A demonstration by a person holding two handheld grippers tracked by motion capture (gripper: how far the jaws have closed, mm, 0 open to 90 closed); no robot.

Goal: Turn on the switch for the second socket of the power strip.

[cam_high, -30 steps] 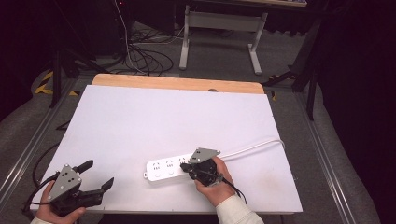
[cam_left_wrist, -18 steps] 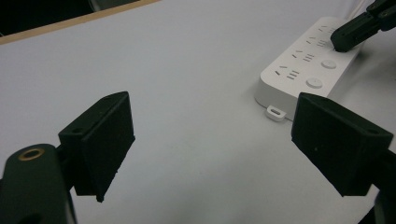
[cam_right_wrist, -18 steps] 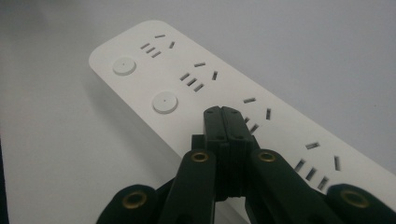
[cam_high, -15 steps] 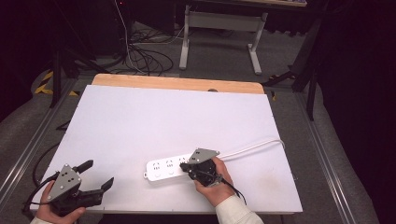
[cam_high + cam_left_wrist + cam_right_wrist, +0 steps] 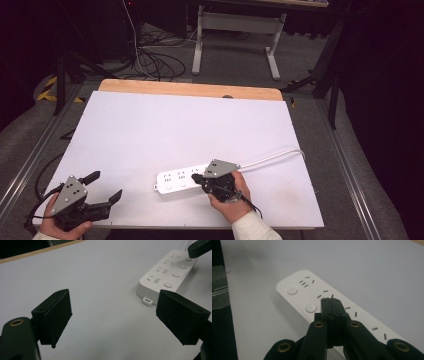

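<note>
The white plastic power strip (image 5: 187, 179) w/ round switch buttons lies flat on the white table top (image 5: 165, 130), near the front edge, a bit right of centre; its white cable (image 5: 272, 157) runs off toward the right edge. The right gripper (image 5: 196, 177) has its jaws pressed fully together w/ nothing between them, tips down on the strip's top face beside the second round button (image 5: 310, 307) from the free end, apparently for a switch press. The left gripper (image 5: 104, 186) sits near the front-left corner, jaws spread wide, holding nothing, well apart from the strip.

Risks, as a judgement:
- Tips look to sit on the socket slots (image 5: 322, 296), not on the button; a push there toggles nothing, and a tip may catch in a slot.
- The strip isn't held down, so an angled push could slide it across the smooth top or swing it round on its cable.
- A slip sideways could hit the neighbouring button (image 5: 292, 290) instead.
- The left gripper is too far off to steady the strip quickly.

Writing: no brand name, label or text can be read on the strip or either gripper.
</note>
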